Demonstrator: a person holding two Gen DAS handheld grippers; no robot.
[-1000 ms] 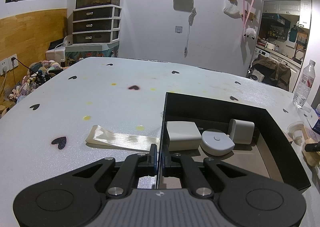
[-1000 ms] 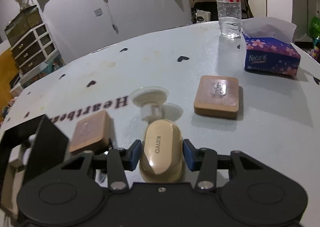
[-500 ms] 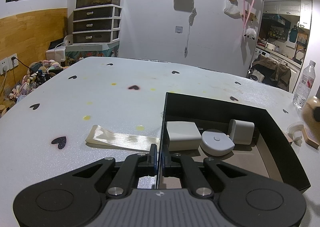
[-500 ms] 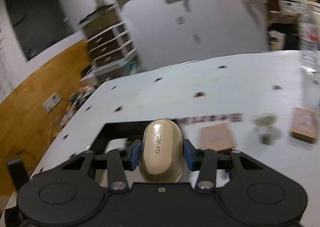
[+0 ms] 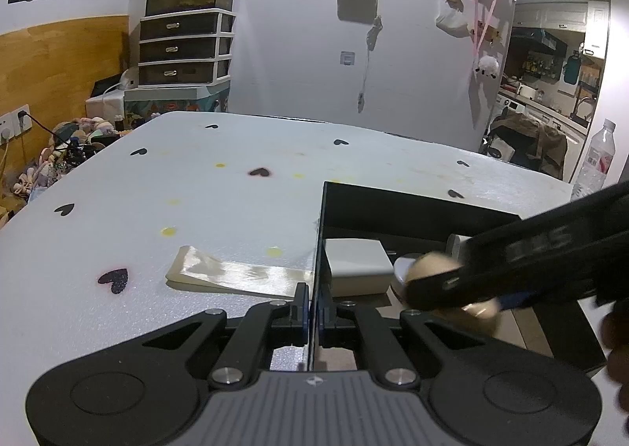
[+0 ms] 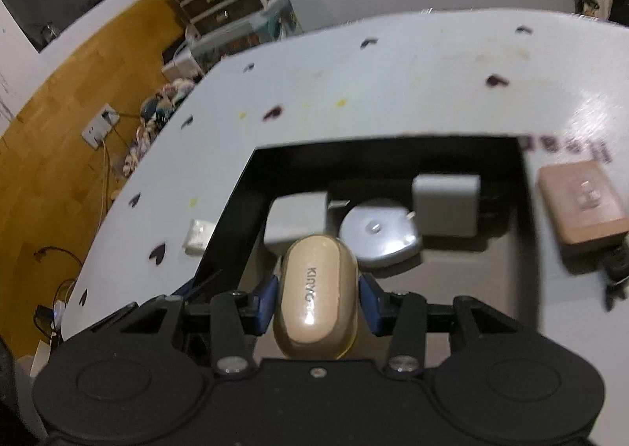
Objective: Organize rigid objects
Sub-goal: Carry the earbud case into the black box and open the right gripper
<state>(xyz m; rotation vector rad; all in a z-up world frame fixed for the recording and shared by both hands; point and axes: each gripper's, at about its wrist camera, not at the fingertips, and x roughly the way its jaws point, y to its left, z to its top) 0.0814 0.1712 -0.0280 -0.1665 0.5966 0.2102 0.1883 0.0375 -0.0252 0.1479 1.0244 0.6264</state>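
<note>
The right tongs (image 6: 317, 302) are clenched on the beige oval case (image 6: 314, 302), gripped across its short sides and held above the near part of the black box (image 6: 236, 202). The left tongs (image 5: 313, 302) are clamped on the box's near-left wall, pinning it to the surface (image 5: 196, 190). Inside the box, toward its far wall, sit a white square block (image 6: 297, 224), a round white disc (image 6: 379, 235) and a second white block (image 6: 446, 204), close together. A tan square pad (image 6: 582, 206) lies on the surface just right of the box. To place well, lower the case onto the bare box floor nearer than the disc, keep it level, and release only once it rests; the left tongs should hold the wall steady throughout.
</note>
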